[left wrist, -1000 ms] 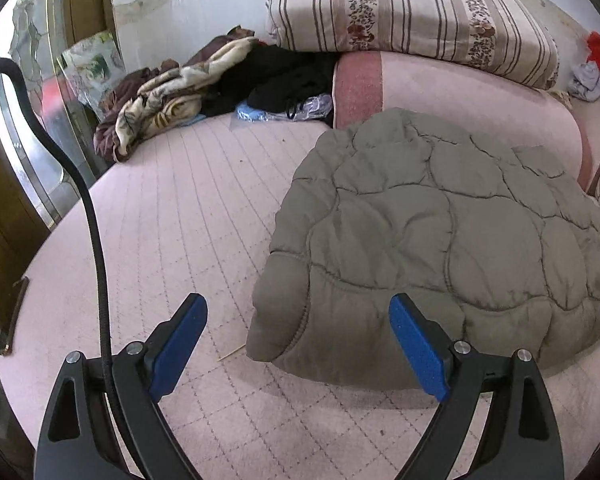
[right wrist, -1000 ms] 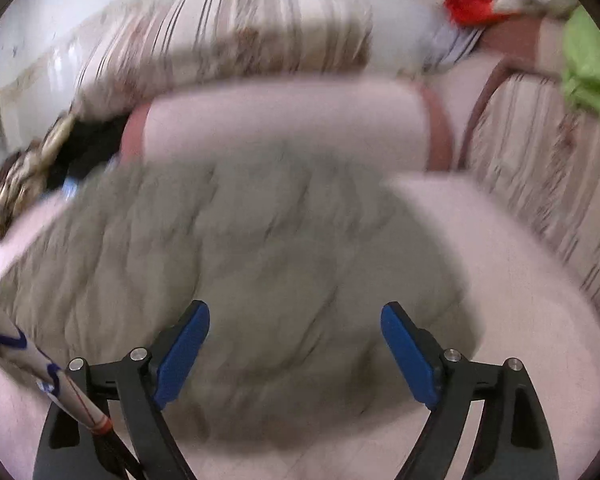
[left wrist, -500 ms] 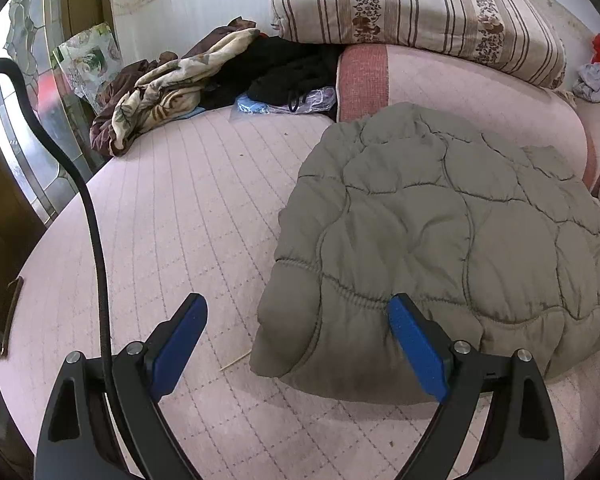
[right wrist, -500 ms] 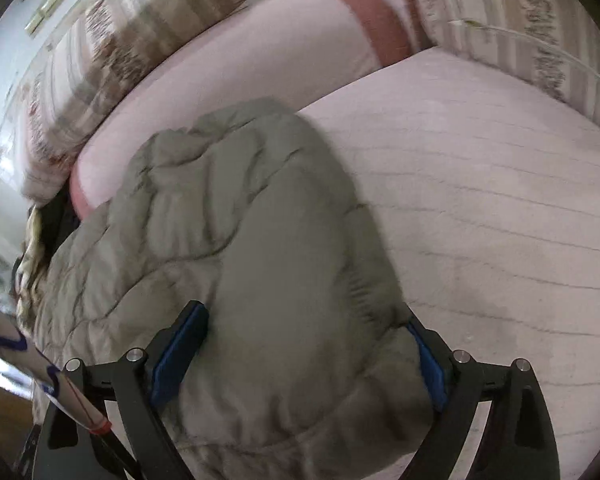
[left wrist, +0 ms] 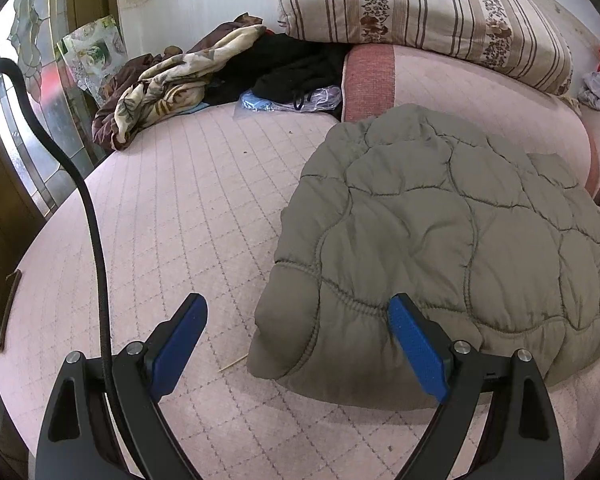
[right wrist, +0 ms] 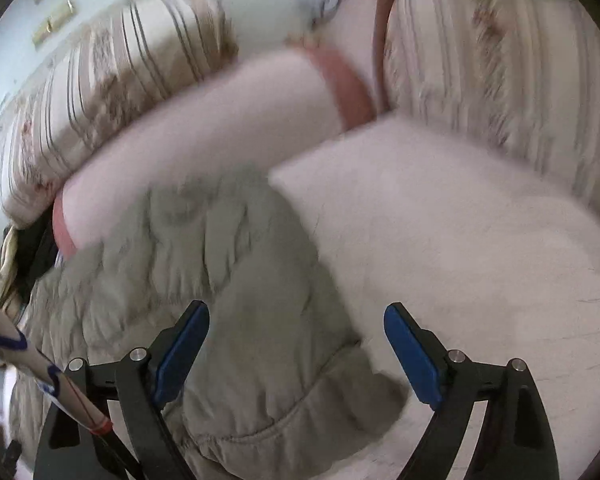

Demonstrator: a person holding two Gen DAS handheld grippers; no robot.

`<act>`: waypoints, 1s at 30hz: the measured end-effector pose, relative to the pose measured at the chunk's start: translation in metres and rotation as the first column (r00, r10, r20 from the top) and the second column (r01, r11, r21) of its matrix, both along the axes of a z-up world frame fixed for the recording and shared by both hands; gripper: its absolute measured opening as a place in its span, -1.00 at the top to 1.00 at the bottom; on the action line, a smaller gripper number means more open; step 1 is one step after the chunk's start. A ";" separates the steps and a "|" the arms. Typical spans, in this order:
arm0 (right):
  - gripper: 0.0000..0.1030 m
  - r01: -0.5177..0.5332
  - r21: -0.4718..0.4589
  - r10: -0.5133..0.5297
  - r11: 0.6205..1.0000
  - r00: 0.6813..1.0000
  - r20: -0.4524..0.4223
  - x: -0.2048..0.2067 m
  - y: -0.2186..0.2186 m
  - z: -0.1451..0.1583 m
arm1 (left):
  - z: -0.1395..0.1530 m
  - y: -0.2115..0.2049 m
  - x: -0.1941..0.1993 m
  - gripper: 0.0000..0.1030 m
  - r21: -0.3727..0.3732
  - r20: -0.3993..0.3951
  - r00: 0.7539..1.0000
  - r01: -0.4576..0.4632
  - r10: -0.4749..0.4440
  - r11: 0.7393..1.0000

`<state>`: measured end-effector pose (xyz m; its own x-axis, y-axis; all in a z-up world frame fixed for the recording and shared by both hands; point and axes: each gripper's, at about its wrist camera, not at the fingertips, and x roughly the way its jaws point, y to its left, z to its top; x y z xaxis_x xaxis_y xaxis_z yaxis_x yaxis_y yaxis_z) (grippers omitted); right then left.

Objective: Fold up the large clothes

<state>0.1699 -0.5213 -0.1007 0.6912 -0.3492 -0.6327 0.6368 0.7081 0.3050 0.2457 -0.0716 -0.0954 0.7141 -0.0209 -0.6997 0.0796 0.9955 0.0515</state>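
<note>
An olive-grey quilted jacket (left wrist: 440,232) lies folded in a puffy bundle on the pink quilted bed (left wrist: 180,208). My left gripper (left wrist: 296,340) hovers open at the jacket's near left corner. Its right blue pad (left wrist: 416,344) is in front of the hem and its left pad over bare bed; neither pad presses on the cloth. The right wrist view is blurred by motion. There my right gripper (right wrist: 296,344) stands open above the jacket's (right wrist: 220,280) near right edge. Hem cloth lies below its left finger and bare bed (right wrist: 460,260) below its right finger.
A striped floral quilt (left wrist: 420,12) rests on a pink bolster (left wrist: 460,92) behind the jacket. A heap of clothes (left wrist: 180,76) fills the far left corner by a glass door (left wrist: 28,100). A black cable (left wrist: 96,240) hangs at left. A striped cushion (right wrist: 500,80) bounds the right side.
My right gripper has rolled and swung to the right: the jacket filled the space between its jaws half a second ago, and now only the hem does. The left gripper has barely moved.
</note>
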 end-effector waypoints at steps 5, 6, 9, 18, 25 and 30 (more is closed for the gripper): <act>-0.80 -0.084 -0.175 0.081 0.981 0.996 -0.021 0.013 0.042 0.017 | -0.009 0.000 0.014 -0.78 -0.014 -0.031 0.999 -0.007 0.006 1.000; -0.80 -0.106 -0.187 0.101 0.977 0.994 -0.040 0.019 0.048 0.014 | -0.010 0.000 0.016 -0.78 -0.022 -0.038 0.999 -0.009 0.008 1.000; -0.80 -0.144 -0.194 0.132 0.970 0.989 -0.073 0.026 0.054 0.009 | -0.001 0.008 0.017 -0.78 -0.070 -0.036 0.999 0.004 -0.006 0.998; -0.91 -0.127 -0.031 0.122 0.991 0.984 -0.129 0.028 -0.014 -0.003 | 0.006 0.055 0.076 -0.78 -0.404 -0.137 0.976 0.101 -0.169 0.909; -0.99 -0.358 0.483 0.402 0.799 0.916 0.014 0.078 -0.072 -0.072 | -0.057 0.024 0.098 -0.91 -0.587 -0.268 0.882 0.170 -0.388 0.792; -0.97 -0.445 0.555 0.458 0.703 0.880 0.125 0.096 -0.065 -0.090 | -0.050 0.017 0.092 -0.48 -0.571 -0.245 0.896 0.176 -0.371 0.802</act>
